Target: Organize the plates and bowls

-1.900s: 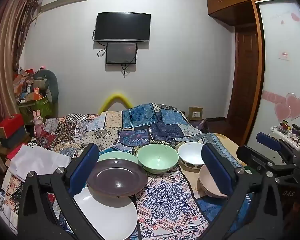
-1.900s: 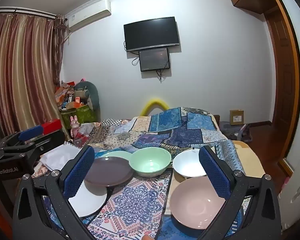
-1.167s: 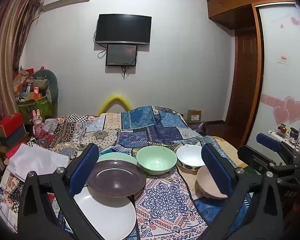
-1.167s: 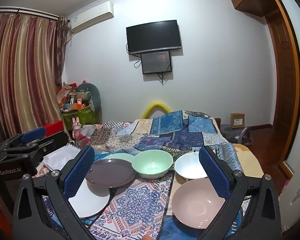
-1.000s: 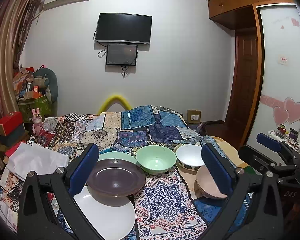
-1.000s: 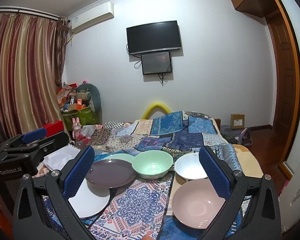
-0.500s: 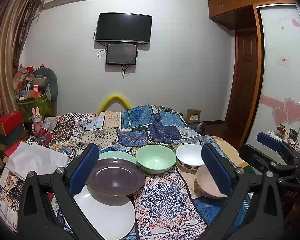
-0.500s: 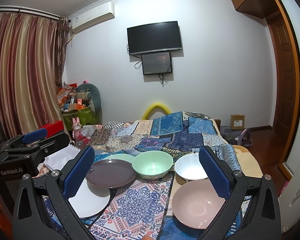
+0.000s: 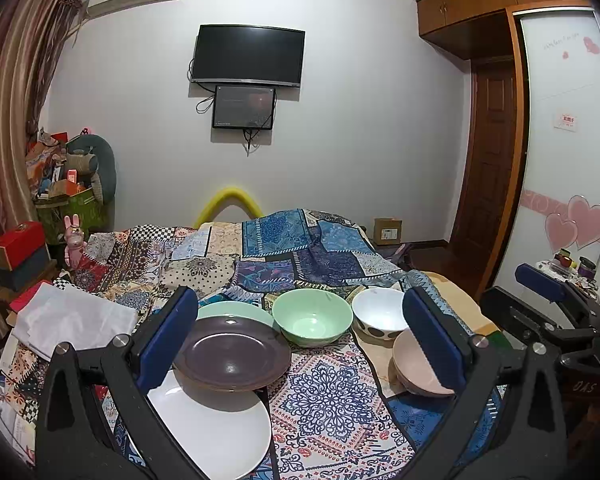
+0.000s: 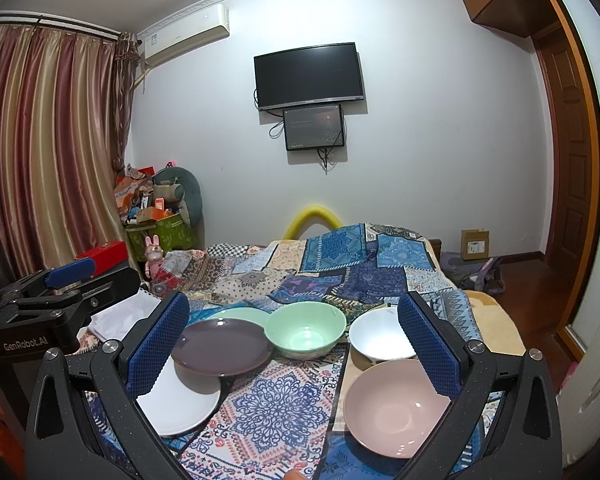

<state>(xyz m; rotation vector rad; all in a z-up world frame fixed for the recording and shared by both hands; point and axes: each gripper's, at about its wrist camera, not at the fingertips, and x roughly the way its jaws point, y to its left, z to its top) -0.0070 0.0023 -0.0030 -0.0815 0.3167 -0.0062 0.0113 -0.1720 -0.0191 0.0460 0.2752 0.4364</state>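
Observation:
Dishes lie on a patterned cloth (image 9: 324, 396) at the near end of a bed. On the left a purple plate (image 9: 232, 354) overlaps a white plate (image 9: 216, 436) and a pale green plate (image 9: 232, 310). A green bowl (image 9: 312, 316) sits in the middle, with a white dotted bowl (image 9: 378, 312) and a pink bowl (image 10: 392, 404) to its right. My left gripper (image 9: 300, 304) hovers open above the plates, holding nothing. My right gripper (image 10: 292, 308) is open too, above the cloth, with the purple plate (image 10: 222, 346) and the white bowl (image 10: 380, 334) just inside its fingers.
A patchwork quilt (image 9: 284, 256) covers the bed behind the dishes. Folded white fabric (image 9: 68, 316) lies at the left, near red boxes (image 9: 18, 242) and a cluttered corner. A wardrobe door (image 9: 568, 160) and a small table with jars (image 9: 572, 264) stand at the right.
Both views have drifted slightly, with the dishes sitting a touch lower in frame. No dish has moved and both grippers stay open.

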